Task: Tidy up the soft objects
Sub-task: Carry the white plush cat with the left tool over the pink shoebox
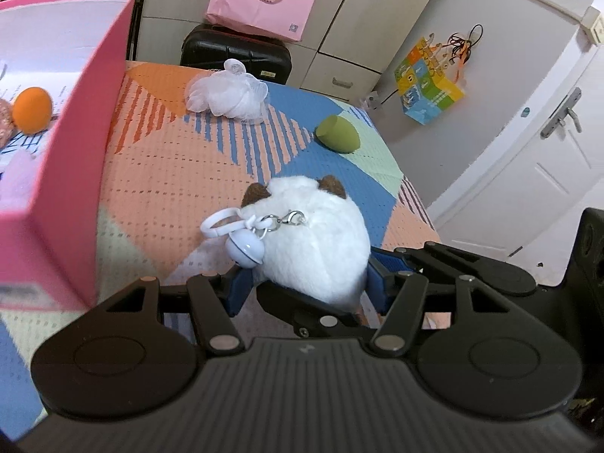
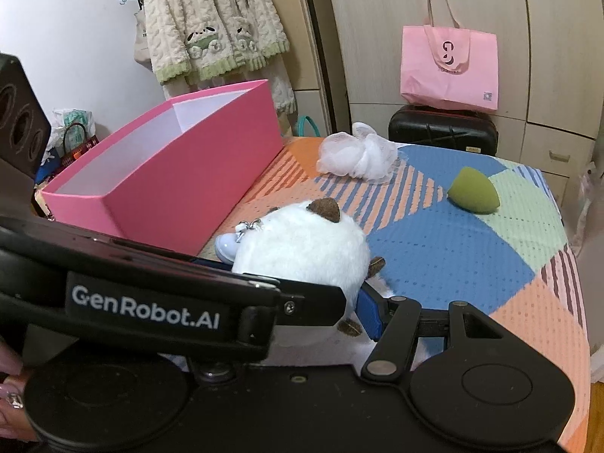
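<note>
A white plush toy (image 1: 313,238) with brown ears and a pale bell keyring sits between my left gripper's (image 1: 307,288) blue pads, which are shut on it above the patterned cloth. It also shows in the right wrist view (image 2: 298,245). The left gripper crosses in front of my right gripper (image 2: 302,302); one blue pad (image 2: 372,311) touches the plush, the other is hidden. A white mesh bath puff (image 1: 226,94) and a green sponge (image 1: 338,134) lie farther back. The pink box (image 1: 71,173) on the left holds an orange sponge (image 1: 32,109).
The patterned cloth (image 2: 453,249) covers the table, whose right edge drops off near a white door (image 1: 528,173). A black suitcase (image 2: 441,128) with a pink bag (image 2: 449,68) stands behind. Clothes (image 2: 211,22) hang behind the box.
</note>
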Tool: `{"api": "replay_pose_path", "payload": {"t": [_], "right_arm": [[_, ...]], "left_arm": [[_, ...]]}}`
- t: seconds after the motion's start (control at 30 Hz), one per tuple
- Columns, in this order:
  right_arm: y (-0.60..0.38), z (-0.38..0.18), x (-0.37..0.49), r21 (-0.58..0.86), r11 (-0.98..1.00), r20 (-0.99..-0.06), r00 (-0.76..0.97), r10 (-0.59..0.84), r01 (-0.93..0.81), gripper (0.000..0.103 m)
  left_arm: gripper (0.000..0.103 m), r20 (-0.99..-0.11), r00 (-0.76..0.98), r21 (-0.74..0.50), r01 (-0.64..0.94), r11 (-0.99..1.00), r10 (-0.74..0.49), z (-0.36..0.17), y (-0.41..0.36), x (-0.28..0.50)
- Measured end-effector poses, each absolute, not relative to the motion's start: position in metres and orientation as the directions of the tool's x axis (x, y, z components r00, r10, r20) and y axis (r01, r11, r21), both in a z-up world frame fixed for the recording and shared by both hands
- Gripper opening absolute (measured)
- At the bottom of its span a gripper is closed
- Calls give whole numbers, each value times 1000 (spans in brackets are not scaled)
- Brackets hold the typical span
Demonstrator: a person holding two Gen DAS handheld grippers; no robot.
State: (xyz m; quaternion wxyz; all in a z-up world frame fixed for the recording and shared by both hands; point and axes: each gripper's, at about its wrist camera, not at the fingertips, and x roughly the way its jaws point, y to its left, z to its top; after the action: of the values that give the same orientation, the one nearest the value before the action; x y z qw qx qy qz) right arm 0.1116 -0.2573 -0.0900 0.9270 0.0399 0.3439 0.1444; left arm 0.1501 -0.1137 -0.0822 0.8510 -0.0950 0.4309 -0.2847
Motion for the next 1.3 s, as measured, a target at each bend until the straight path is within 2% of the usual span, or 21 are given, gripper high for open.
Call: {"api": "replay_pose_path", "payload": {"t": [0.37, 0.73, 0.93, 1.07, 1.3], "right_arm": [[-229, -68, 64, 144, 950, -577, 757, 308, -277, 67], [-185, -54, 24, 163, 918, -542, 745, 389, -361, 68], [-165, -38, 21, 146, 896, -494, 754, 433, -419, 69], [-153, -32, 32, 177, 878, -491, 733, 471, -446, 69], [-132, -13, 51, 135, 857, -475, 726, 497, -498, 69]], "left_arm": [[60, -642, 525, -369, 427, 825, -559, -53, -81, 97], [60, -631, 586, -316, 405, 858, -509, -30, -29, 52], [60, -607, 630, -296, 387, 873, -485, -14, -7, 51], [60, -596, 647, -300, 371, 879, -476, -6, 9, 56], [61, -566, 673, -300, 369, 880, -476, 12, 29, 75]]}}
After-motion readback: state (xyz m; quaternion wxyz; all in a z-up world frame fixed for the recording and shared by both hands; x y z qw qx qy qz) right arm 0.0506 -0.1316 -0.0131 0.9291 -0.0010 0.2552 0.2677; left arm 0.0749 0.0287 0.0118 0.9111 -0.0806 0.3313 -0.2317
